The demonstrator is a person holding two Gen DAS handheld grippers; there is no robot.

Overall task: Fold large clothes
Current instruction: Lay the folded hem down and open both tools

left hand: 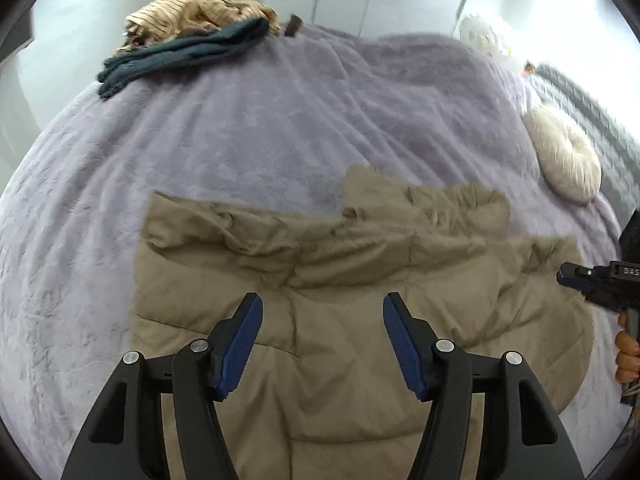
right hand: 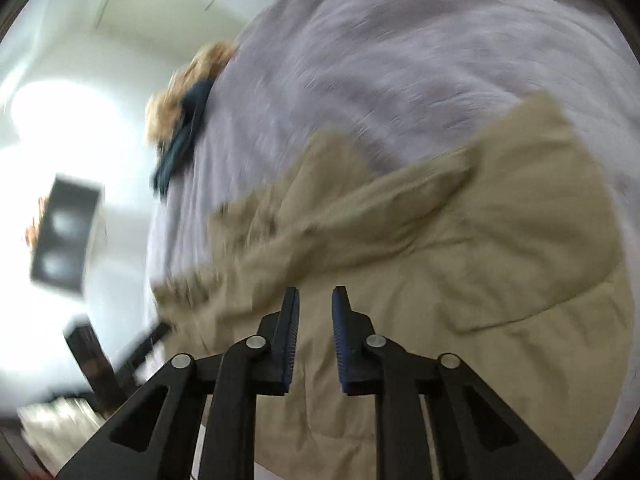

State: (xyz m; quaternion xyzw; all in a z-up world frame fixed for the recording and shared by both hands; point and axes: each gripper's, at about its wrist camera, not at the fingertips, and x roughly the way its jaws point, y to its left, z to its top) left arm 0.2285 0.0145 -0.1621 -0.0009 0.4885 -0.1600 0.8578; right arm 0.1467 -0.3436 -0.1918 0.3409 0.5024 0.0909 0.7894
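Fuzzy lilac bedspread (left hand: 280, 128) under rumpled quilted khaki coat (left hand: 340, 320), left gripper (left hand: 322, 306) and right gripper (right hand: 315, 298) both parted, empty

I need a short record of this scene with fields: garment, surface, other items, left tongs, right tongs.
garment: tan padded coat, partly folded, lying flat
surface: lilac blanket
other items: striped cloth and dark teal cloth piled far off; round cushion
left tongs: open, above the coat, nothing held
right tongs: slightly open, nothing between
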